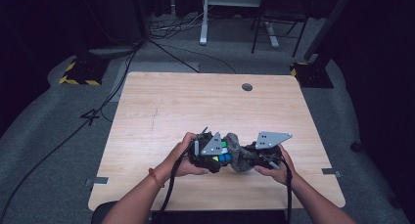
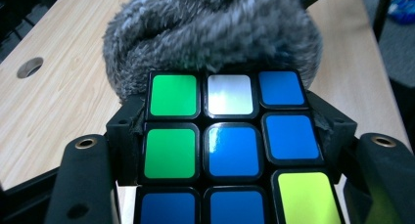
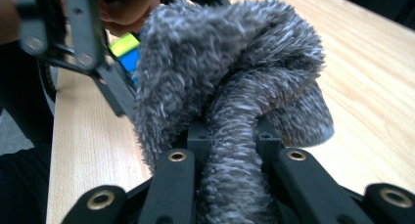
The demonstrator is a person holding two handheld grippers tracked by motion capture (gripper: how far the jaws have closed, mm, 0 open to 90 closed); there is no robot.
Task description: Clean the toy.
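Here, a rigid, slick puzzle cube (image 2: 230,145) is being gripped by the left gripper's (image 1: 211,153) jaws above the worktop (image 1: 161,106); beside the cube, a soft grey cloth (image 3: 230,87) is being pinched mid-fold by the right gripper's (image 1: 264,153) jaws.

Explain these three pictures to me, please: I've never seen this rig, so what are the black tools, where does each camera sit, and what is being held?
A person sits at a wooden table with a hand-held two-jaw gripper in each hand; there is no robot arm. The high view looks down from above the person. The other two cameras ride on the grippers and look along their black jaws. The left gripper is shut on a colour puzzle cube, seen close up in the left gripper view. The right gripper is shut on a fuzzy grey cloth, bunched between its jaws. Cloth and cube meet near the table's front edge, the cloth pressed against the cube.
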